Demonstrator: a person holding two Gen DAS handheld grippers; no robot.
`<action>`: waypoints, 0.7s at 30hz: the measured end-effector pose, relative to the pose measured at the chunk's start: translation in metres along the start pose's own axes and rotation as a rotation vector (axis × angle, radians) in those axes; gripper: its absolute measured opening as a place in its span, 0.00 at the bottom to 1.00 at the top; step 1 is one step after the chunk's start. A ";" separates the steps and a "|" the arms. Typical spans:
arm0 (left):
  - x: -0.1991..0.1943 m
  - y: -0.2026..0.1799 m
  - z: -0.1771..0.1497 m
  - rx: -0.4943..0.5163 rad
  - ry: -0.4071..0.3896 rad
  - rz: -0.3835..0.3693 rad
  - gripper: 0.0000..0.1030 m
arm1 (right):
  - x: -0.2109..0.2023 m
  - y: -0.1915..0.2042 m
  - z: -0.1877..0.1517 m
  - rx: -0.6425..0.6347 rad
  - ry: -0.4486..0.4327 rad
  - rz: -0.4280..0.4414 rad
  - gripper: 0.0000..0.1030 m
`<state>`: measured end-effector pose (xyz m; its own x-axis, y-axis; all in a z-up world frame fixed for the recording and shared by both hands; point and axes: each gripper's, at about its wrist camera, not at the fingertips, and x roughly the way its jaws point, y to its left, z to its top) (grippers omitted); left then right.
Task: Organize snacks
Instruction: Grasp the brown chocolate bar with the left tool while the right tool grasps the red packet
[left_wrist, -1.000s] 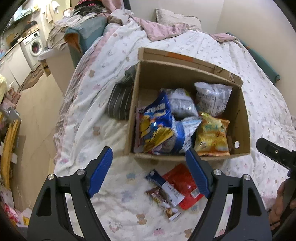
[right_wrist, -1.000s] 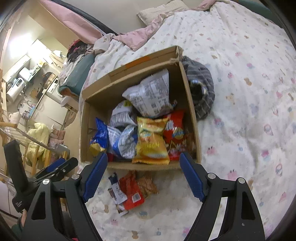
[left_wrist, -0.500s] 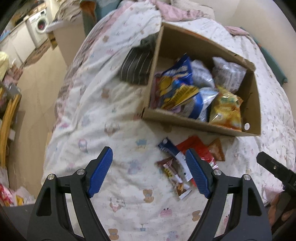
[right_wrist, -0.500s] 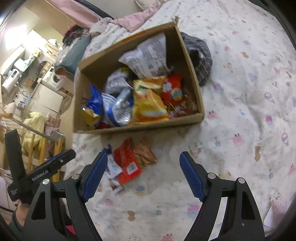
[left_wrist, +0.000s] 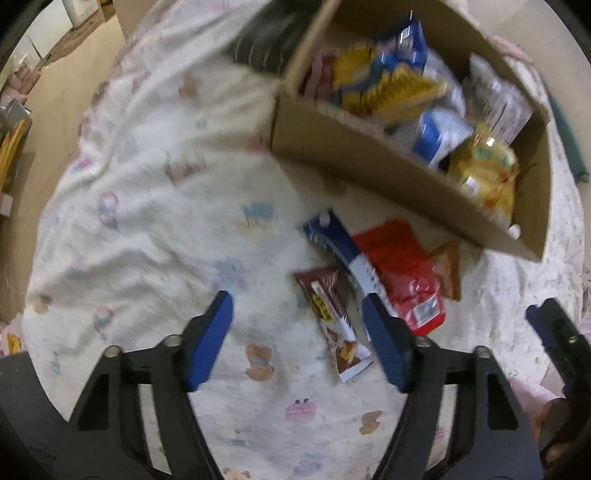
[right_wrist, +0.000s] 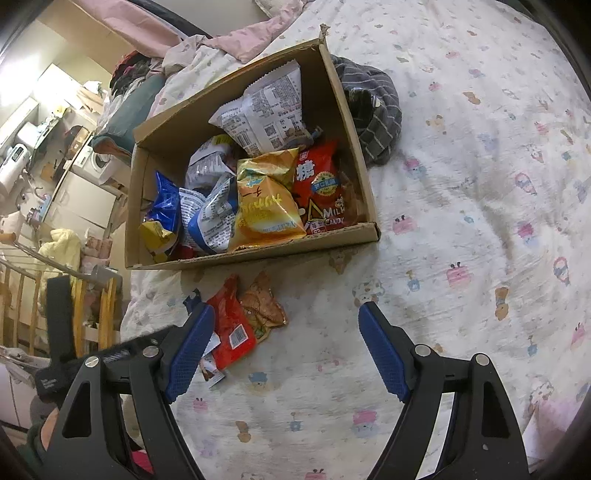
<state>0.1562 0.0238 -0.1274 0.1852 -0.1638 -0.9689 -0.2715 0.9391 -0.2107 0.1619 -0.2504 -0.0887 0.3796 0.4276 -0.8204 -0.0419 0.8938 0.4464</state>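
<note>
On a patterned bedspread, a cardboard box at upper centre already holds most bagged snacks. Four packets remain outside, lower centre: a chocolate bar, blue wrapper, red pouch, brown sachet. The left gripper is closing around the bar, not yet pinching; the right gripper hangs spread, empty.

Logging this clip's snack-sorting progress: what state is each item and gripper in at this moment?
Cardboard box: open, filled with snack bags.
Red packet: loose on the bedspread, outside the box.
Brown bar: loose, between the left gripper's fingers, untouched.
Left gripper: closing, empty.
Right gripper: open, empty.
</note>
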 end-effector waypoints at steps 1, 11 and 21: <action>0.006 -0.003 -0.002 0.002 0.025 0.008 0.58 | 0.000 -0.001 0.000 -0.001 0.002 -0.002 0.80; 0.038 -0.018 -0.008 0.061 0.125 0.103 0.31 | 0.006 -0.005 0.001 -0.001 0.018 -0.006 0.80; 0.014 -0.002 -0.013 0.119 0.076 0.089 0.14 | 0.047 0.002 -0.005 0.119 0.208 0.192 0.63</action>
<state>0.1468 0.0156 -0.1421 0.0918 -0.0969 -0.9911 -0.1694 0.9792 -0.1114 0.1749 -0.2278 -0.1283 0.1768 0.6164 -0.7673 0.0187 0.7774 0.6288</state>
